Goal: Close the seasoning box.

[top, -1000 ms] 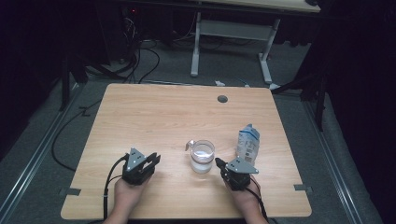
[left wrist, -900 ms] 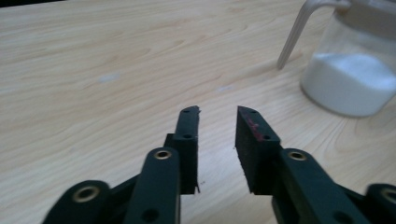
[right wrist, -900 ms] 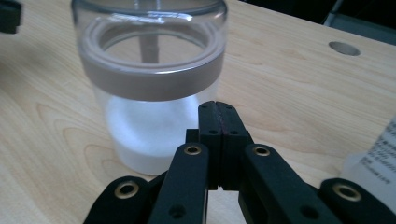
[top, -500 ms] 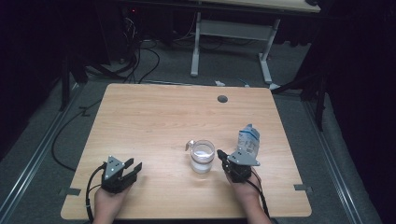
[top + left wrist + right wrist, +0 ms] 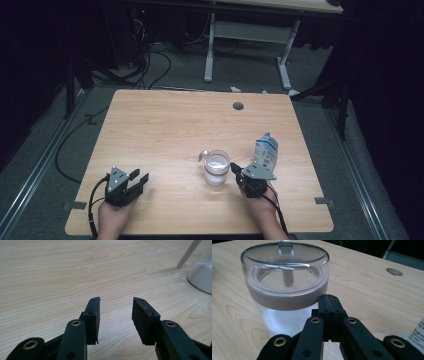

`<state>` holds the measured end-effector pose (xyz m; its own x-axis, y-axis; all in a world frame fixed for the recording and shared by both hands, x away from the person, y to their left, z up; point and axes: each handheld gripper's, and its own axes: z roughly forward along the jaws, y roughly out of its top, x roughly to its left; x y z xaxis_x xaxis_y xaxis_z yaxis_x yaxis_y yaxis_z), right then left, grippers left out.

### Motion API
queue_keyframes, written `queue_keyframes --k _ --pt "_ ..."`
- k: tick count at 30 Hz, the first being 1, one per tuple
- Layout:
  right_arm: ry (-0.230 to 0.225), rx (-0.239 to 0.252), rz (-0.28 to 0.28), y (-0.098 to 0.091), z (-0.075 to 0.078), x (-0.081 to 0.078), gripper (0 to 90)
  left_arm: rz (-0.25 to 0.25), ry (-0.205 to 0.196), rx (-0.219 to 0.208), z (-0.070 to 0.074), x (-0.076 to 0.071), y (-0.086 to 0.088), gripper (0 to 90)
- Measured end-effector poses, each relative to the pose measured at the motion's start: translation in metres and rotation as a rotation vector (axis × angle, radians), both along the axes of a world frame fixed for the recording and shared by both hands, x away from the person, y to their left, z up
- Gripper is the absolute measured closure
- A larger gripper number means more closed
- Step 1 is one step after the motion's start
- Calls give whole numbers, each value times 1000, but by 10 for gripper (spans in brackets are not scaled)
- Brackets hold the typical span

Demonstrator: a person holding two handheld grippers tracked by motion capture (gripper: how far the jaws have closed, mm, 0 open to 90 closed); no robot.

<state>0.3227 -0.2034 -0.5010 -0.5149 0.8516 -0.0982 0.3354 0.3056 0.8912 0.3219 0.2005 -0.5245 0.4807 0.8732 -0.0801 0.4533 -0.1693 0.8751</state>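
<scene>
Standing mid-tabletop, the jar has my right gripper pressed shut and empty just beside it. My left gripper has drawn away to the near left corner, jaws just opened on nothing, so the jar looks released.

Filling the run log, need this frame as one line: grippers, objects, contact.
left gripper: open, nothing between | right gripper: shut, beside jar | bottle: upright on table
</scene>
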Motion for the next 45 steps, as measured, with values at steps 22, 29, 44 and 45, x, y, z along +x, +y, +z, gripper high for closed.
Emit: queue_keyframes --k 22,29,44,45 --pt "-14 -14 74 20 1 -20 900 -7 -6 -6 1 0 0 582" --pt "-17 -17 108 30 1 -25 900 -9 -3 -10 0 1 1 582" --pt "-21 -17 169 49 0 -28 900 11 1 -23 1 -5 9 583" --pt "-21 -20 170 50 0 -28 900 12 2 -22 1 -6 10 583"
